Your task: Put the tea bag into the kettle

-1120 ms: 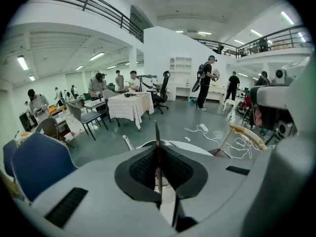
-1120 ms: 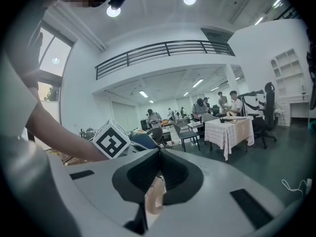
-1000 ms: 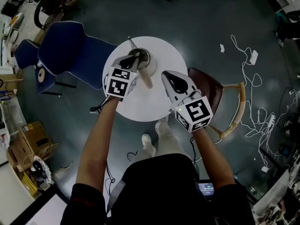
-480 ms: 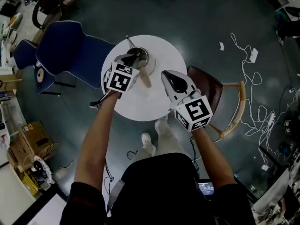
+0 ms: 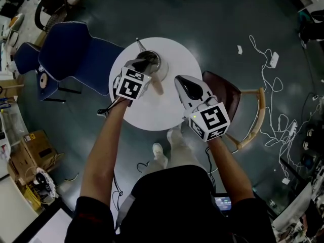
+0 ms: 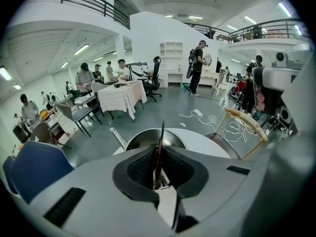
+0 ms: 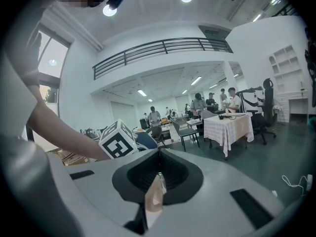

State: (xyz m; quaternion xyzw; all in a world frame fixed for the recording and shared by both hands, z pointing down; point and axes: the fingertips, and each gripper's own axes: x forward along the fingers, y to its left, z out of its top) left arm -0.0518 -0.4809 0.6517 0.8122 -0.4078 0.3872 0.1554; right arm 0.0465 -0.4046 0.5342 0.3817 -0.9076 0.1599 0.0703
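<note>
A steel kettle with a wooden handle stands at the far side of the round white table. My left gripper hovers over its open mouth, shut on a thin dark flat tea bag seen edge-on. In the left gripper view the kettle's rim and spout lie just beyond the jaws. My right gripper stays above the table's right side, apart from the kettle, shut on a small beige scrap.
A blue chair stands left of the table and a brown wooden-framed chair stands right of it. White cables trail over the floor at the right. People and draped tables fill the hall in the background.
My left gripper has shifted slightly forward over the kettle. The right gripper has hardly moved.
</note>
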